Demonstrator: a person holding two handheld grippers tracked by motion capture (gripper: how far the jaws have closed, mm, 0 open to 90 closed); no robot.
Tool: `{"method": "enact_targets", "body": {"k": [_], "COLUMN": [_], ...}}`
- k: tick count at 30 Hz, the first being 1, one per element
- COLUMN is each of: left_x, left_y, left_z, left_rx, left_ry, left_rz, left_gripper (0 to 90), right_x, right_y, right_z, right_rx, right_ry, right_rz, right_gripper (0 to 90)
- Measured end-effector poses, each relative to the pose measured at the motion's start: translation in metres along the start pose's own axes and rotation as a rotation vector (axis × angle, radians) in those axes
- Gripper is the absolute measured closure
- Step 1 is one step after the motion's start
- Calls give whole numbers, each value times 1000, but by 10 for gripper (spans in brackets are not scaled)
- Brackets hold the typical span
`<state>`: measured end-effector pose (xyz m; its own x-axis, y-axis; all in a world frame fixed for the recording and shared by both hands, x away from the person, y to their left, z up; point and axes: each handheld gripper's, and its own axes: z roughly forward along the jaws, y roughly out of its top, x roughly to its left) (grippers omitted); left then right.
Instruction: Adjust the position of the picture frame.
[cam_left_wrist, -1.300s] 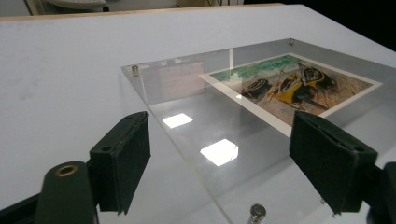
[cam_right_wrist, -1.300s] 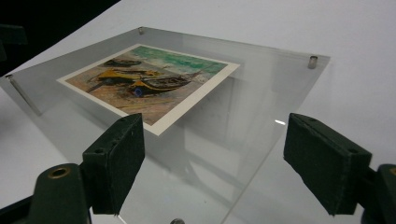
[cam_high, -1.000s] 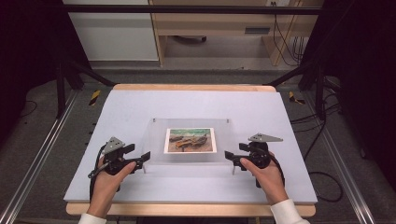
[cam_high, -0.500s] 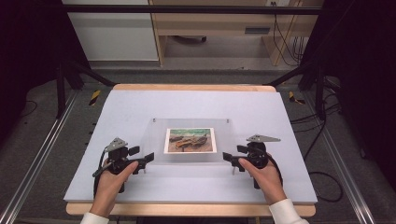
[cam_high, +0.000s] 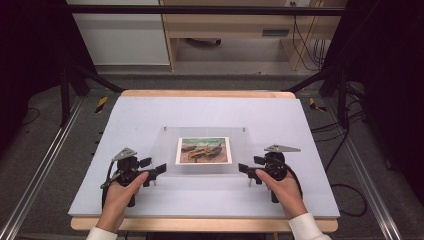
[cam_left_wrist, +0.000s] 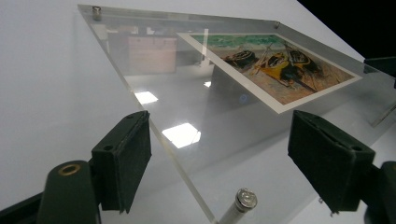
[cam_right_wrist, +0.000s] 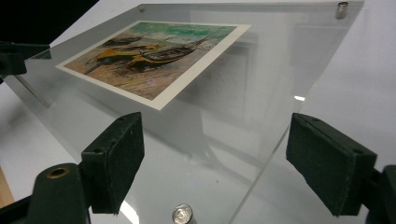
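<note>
A clear acrylic frame (cam_high: 165, 150) lies flat in the middle of the pale table (cam_high: 150, 110), holding a picture of beached boats (cam_high: 204, 150). My left gripper (cam_high: 155, 166) sits at the frame's near left corner, and my right gripper (cam_high: 248, 166) at its near right corner. In the left gripper view the corner and its metal bolt (cam_left_wrist: 245, 199) lie between the wide-apart jaws of that gripper (cam_left_wrist: 222, 126), with neither pad touching. In the right gripper view, another corner bolt (cam_right_wrist: 182, 214) lies between the jaws of the right gripper (cam_right_wrist: 217, 123), also untouched. Both grippers are open.
Bare table top surrounds the frame on all sides. Metal rails (cam_high: 45, 160) run along the floor on both sides of the table. A wooden desk (cam_high: 230, 25) stands beyond the far edge, and cables (cam_high: 345, 195) trail on the floor at the right.
My left gripper has slid a little to the right, closer to the frame's near left corner. The right gripper and the frame have stayed where they were.
</note>
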<state>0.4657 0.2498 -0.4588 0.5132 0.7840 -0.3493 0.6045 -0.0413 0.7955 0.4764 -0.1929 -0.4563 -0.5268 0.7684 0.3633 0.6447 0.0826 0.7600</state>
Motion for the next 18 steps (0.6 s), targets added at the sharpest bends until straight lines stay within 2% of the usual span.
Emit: {"method": "enact_targets", "body": {"k": [11,13,18], "left_x": [4,4,4], "left_y": [0,0,1], "left_z": [1,1,2], "left_rx": [9,12,15], "left_ry": [-15,-19,-13], "left_rz": [-14,-31,-27], "left_gripper": [210,210,207], "right_x": [-2,-1,-2], "right_y": [0,0,0], "right_z": [1,0,1], "right_rx": [4,6,12], "right_ry": [9,10,14], "right_rz": [15,21,31], "right_gripper": [192,192,191]}}
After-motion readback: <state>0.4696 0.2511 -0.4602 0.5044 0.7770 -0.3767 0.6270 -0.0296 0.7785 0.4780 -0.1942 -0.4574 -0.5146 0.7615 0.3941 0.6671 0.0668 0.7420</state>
